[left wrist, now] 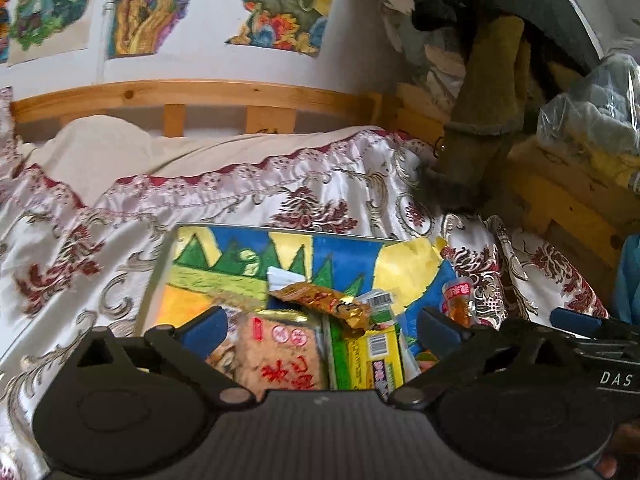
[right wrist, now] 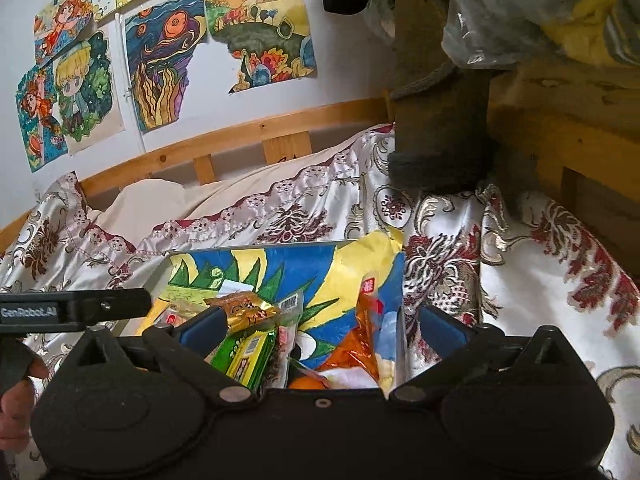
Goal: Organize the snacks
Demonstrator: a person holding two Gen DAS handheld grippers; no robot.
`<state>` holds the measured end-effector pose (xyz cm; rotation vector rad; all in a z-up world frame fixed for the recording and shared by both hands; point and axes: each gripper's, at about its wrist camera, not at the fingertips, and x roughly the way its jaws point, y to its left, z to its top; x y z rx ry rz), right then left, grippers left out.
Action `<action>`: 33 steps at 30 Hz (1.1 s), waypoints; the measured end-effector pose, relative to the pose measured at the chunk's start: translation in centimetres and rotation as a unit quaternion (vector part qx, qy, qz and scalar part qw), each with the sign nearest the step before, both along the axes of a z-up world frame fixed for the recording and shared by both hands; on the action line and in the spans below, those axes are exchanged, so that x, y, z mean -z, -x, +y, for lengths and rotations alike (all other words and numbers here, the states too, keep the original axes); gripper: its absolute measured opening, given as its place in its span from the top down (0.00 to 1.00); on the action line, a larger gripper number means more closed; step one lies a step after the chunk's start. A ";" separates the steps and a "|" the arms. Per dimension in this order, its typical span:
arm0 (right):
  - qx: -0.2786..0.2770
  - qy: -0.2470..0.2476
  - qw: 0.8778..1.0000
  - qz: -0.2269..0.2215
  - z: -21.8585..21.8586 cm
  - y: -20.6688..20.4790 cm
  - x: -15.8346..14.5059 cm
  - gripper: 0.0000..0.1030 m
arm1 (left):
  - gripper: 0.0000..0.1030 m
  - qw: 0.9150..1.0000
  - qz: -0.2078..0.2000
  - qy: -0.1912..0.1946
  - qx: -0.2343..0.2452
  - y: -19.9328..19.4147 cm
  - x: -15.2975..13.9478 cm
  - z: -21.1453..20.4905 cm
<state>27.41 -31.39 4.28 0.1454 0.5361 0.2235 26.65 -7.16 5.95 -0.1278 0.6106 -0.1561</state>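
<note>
Both claws spread wide, empty: left gripper (left wrist: 320,328), right gripper (right wrist: 320,330). Below, gold foil snack packet (left wrist: 324,300) atop green-yellow packets (left wrist: 366,356), mid painted flat tray (left wrist: 200,248) on patterned satin bedspread (left wrist: 80,248).

Bedspread (left wrist: 248,204): satin-like cloth, glossy, with woven red and gold pattern, centre of frame. Bed rail (left wrist: 192,98): bare pine wood, matt, knots visible, upper left. Painted sheet (left wrist: 348,254) under the snacks: paper, matt, creased at its right edge. Gold snack wrapper (left wrist: 324,300): shiny foil. Green packet (right wrist: 244,354): glossy plastic film. Bag (left wrist: 592,112), upper right: clear crinkled plastic. Wall drawings (right wrist: 160,68): matt paper.
</note>
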 end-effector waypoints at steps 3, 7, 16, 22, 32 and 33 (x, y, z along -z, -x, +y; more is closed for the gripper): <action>0.003 -0.002 1.000 -0.005 0.0 1.3 -0.3 0.01 | 0.00 1.000 -0.006 -0.007 -0.010 1.3 -0.4 0.4; 0.008 -0.005 1.000 -0.015 0.0 3.2 -0.9 0.01 | 0.00 0.999 -0.021 -0.015 -0.029 3.4 -1.0 0.9; 0.008 -0.002 0.999 -0.045 0.3 8.5 -2.7 0.01 | 0.00 0.997 -0.041 -0.025 -0.061 9.0 -1.9 2.4; 0.002 -0.001 0.998 -0.061 0.9 12.2 -3.7 0.01 | 0.00 0.995 -0.051 -0.018 -0.078 12.5 -2.3 3.0; -0.007 0.019 0.996 -0.085 2.0 17.7 -4.0 0.01 | 0.00 0.994 -0.063 -0.020 -0.083 17.1 -2.2 4.1; -0.009 0.021 0.996 -0.088 2.2 18.2 -4.1 0.01 | 0.00 0.994 -0.064 -0.022 -0.083 17.4 -2.2 4.2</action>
